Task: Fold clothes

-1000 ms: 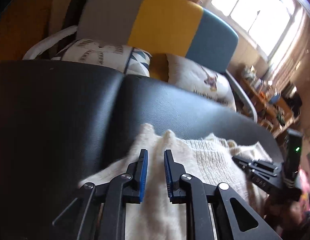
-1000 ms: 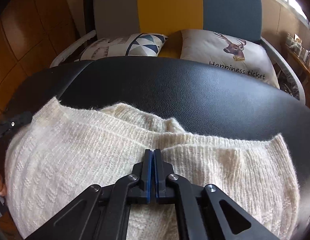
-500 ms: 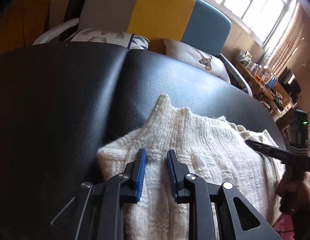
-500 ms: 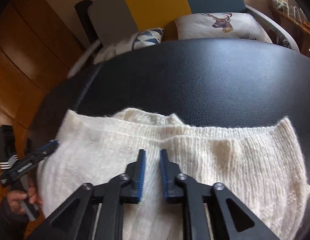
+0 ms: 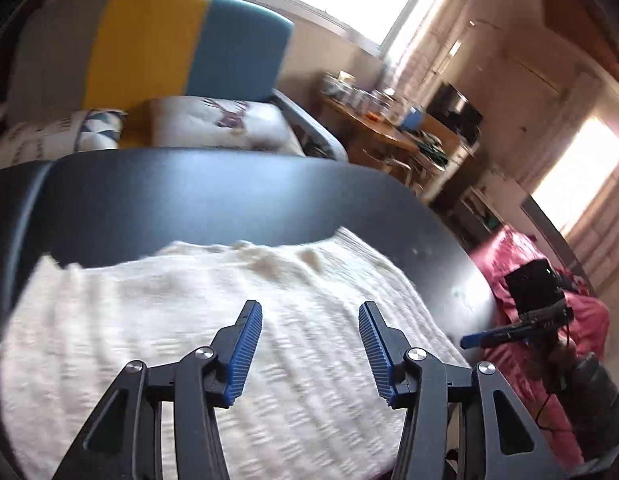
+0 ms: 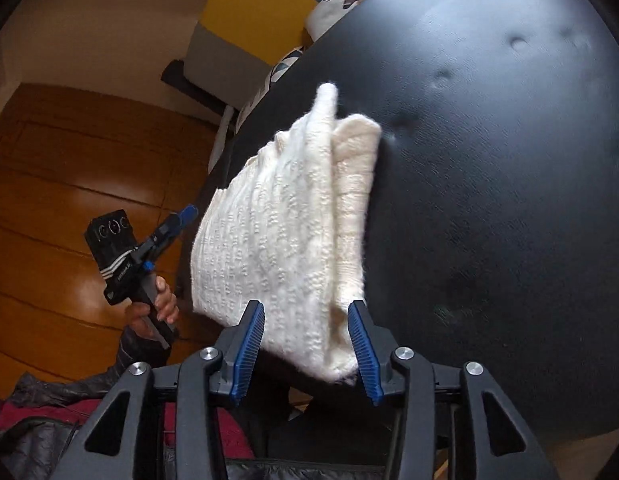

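Fingers [image 5: 245,354] of left gripper [image 5: 309,350] spread wide, gripping nothing, poised above cream knit sweater [image 5: 197,320]. Right gripper [image 6: 305,346] likewise wide apart, straddling the sweater's near corner. Sweater folded, lying flat on black padded counter [image 6: 489,160], near its edge.

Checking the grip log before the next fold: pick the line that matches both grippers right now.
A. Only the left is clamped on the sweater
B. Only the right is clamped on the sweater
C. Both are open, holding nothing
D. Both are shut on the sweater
C: the left gripper and the right gripper both show blue pads spread wide apart, with the white sweater lying loose on the black cushion.
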A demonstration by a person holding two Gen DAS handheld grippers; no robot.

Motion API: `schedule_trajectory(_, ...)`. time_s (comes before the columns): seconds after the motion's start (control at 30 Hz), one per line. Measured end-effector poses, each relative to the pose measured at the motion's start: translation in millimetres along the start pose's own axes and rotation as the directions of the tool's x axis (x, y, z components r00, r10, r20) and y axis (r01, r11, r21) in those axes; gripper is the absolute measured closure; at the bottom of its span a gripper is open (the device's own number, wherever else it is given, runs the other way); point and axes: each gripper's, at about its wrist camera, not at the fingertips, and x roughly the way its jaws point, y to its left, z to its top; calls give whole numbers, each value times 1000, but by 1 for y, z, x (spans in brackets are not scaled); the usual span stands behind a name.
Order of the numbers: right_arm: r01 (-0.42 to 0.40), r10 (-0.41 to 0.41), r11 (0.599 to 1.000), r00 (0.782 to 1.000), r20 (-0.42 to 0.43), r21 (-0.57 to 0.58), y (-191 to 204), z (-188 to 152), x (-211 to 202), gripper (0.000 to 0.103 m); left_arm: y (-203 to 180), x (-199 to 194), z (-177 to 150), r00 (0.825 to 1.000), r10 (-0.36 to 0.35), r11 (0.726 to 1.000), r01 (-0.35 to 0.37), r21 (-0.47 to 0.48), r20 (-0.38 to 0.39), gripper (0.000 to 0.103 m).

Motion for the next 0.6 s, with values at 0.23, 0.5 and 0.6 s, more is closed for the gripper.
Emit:
schedule_trajectory(0.23,-181,184,983,979,-86,40,-23,0,29,57,-63,74,9,988,-73,991,87,104,-132,52)
schedule_trajectory(0.5,-270,222,960,890,-398,-69,11,-11,70,56,-78,116,8,974,-11,980,56,191,-226,52)
schedule_trajectory(0.6,-169,47,967,855,-517,-191,23,-25,80,57,-75,138,3,961,47,977,12,213,-274,53)
